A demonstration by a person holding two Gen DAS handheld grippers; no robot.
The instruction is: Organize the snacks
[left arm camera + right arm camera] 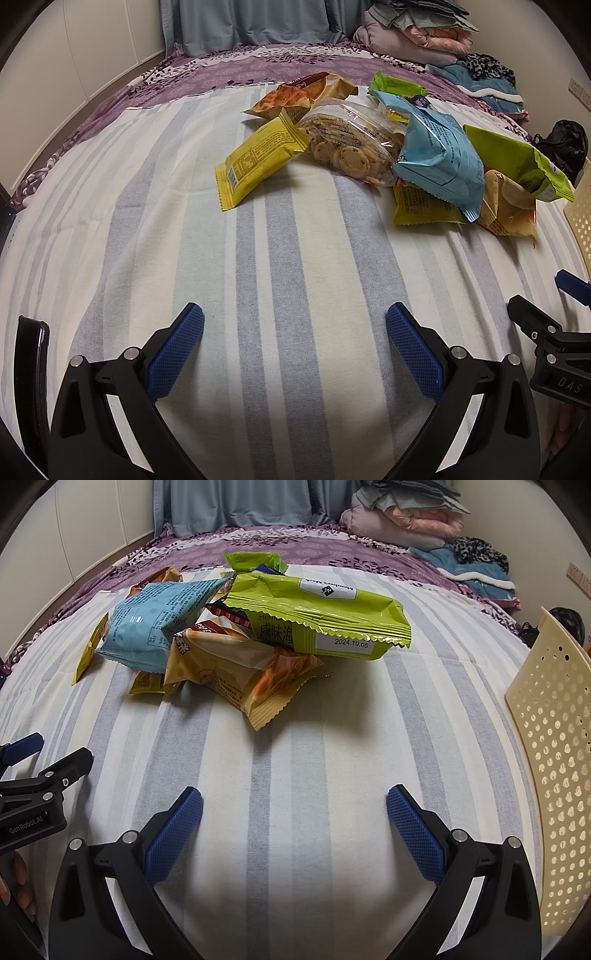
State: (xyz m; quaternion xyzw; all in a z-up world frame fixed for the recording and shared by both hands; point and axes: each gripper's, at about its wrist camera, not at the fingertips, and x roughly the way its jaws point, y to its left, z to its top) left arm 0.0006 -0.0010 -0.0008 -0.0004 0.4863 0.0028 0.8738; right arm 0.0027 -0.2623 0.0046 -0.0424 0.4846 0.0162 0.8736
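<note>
A pile of snack packets lies on the striped sheet. In the left wrist view it holds a yellow packet (258,162), a clear bag of cookies (351,144), a light blue bag (439,155) and a green bag (513,158). In the right wrist view the green bag (317,609) lies on top, over a tan bread packet (240,672), beside the blue bag (155,624). My left gripper (294,325) is open and empty, short of the pile. My right gripper (294,806) is open and empty, also short of the pile.
A cream perforated basket (554,760) stands at the right; its edge shows in the left wrist view (581,218). Folded clothes (406,513) and a blue garment (476,572) lie at the bed's far right. A curtain (255,22) hangs behind.
</note>
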